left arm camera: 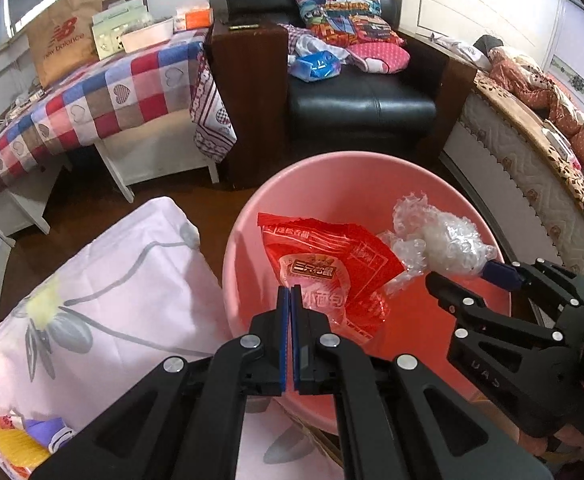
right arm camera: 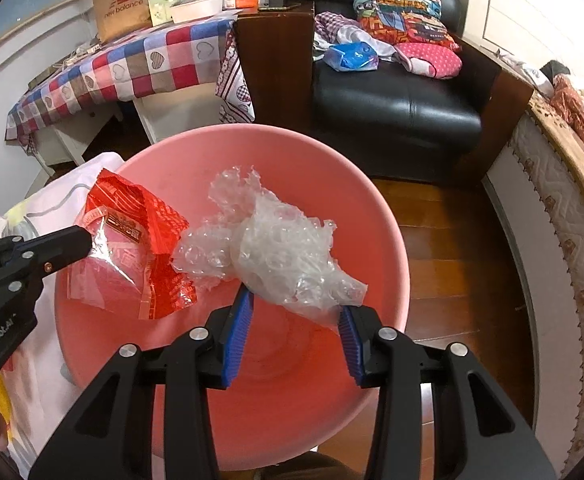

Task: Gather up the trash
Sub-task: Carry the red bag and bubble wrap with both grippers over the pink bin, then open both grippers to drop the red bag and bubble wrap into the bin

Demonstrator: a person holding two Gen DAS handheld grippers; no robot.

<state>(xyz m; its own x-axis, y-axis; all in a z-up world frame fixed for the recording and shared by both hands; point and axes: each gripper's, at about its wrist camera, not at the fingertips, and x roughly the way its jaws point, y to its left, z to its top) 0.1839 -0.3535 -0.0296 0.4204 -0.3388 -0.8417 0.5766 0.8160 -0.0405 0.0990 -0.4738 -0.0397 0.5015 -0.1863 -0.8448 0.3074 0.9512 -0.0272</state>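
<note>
A pink plastic basin (left arm camera: 332, 166) (right arm camera: 251, 133) sits below both grippers. Over its left half hangs a red and clear snack wrapper (left arm camera: 332, 256) (right arm camera: 139, 224), and my left gripper (left arm camera: 289, 294) (right arm camera: 87, 245) is shut on the wrapper's clear lower edge. A crumpled wad of clear bubble plastic (left arm camera: 448, 240) (right arm camera: 287, 252) hangs over the basin's right half. My right gripper (right arm camera: 296, 306) (left arm camera: 470, 278) is shut on it, its blue pads (right arm camera: 240, 320) pressing on both sides. The basin's bottom looks bare under the two pieces.
A surface under a pale floral sheet (left arm camera: 103, 280) touches the basin's left side, with colourful scraps (left arm camera: 19, 440) at its near corner. Behind stand a black armchair (left arm camera: 364, 108) piled with clothes and a blue packet (left arm camera: 316, 66), a checked-cloth table (left arm camera: 91, 92), and a bed (left arm camera: 532, 160) at right.
</note>
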